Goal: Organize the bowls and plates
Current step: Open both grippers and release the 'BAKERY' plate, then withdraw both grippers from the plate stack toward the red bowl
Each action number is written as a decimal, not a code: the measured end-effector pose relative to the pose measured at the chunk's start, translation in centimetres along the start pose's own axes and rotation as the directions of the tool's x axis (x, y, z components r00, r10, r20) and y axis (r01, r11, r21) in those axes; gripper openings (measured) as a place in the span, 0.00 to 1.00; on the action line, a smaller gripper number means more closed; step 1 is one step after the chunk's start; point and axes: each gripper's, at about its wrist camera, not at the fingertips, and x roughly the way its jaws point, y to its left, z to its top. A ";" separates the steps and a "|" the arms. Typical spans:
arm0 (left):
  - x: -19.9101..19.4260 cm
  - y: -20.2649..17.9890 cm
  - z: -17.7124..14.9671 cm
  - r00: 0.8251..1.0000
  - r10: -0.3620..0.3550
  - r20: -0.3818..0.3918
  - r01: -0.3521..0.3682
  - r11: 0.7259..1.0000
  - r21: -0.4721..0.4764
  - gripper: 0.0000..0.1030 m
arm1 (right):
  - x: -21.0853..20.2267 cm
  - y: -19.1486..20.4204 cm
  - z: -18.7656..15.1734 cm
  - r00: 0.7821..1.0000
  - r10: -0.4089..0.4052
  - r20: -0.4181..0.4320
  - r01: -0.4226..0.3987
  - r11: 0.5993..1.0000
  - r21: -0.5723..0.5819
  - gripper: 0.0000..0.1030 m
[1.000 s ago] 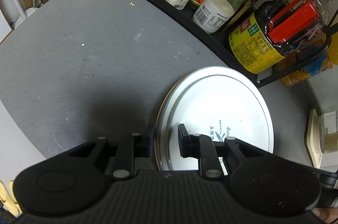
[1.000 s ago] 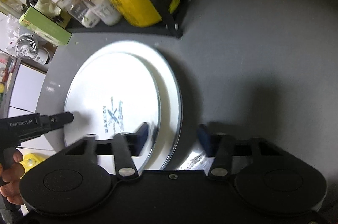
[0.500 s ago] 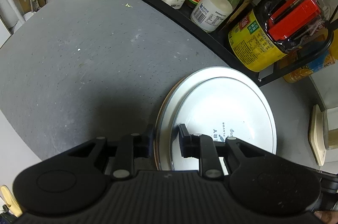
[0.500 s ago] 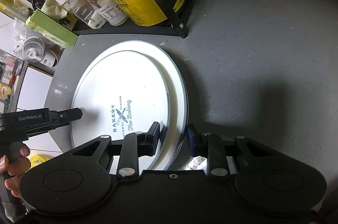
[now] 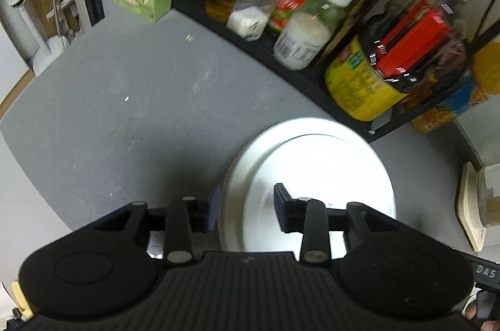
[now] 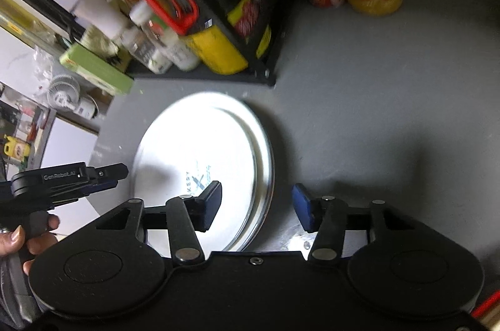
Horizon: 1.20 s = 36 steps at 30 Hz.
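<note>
We see the left hand-held gripper spread open astride the plates' 9 o'clock rim; right hand-held gripper wide open astride the 3 o'clock rim. Plates stacked on desk.

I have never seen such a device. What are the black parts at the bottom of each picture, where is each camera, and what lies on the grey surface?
There is no robot here. A person holds a hand tool with two fingers, a gripper, in each hand, and a camera on each tool looks forward along the fingers. The black shapes at the bottom are those tools.

In the left wrist view, the left gripper stands open across the edge of two stacked plates. In the right wrist view, the right gripper is open too, across the opposite edge of the plates. Neither holds anything.

The plates lie on a grey counter. Behind them a black rack holds jars and bottles.
</note>
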 end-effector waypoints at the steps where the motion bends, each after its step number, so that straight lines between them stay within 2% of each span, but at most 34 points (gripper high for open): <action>1: -0.4 -0.5 0.0 1.000 -0.004 0.006 0.004 1.000 0.006 0.42 | -0.9 -0.3 0.1 1.000 0.004 0.014 -0.004 1.000 0.005 0.57; 6: -1.4 -4.3 -0.3 0.998 -0.053 0.018 0.052 0.996 0.069 0.53 | -4.8 -1.9 0.1 0.997 -0.005 0.082 0.003 1.000 0.021 0.74; 15: -1.9 -11.4 -2.1 0.990 -0.137 -0.040 0.142 0.968 0.206 0.61 | -10.0 -5.5 -2.4 0.988 -0.046 0.148 0.033 0.995 0.090 0.84; 36: -2.1 -22.5 -10.9 0.963 -0.207 -0.171 0.260 0.881 0.395 0.64 | -17.7 -14.7 -10.4 0.957 -0.174 0.232 0.112 0.960 0.257 0.88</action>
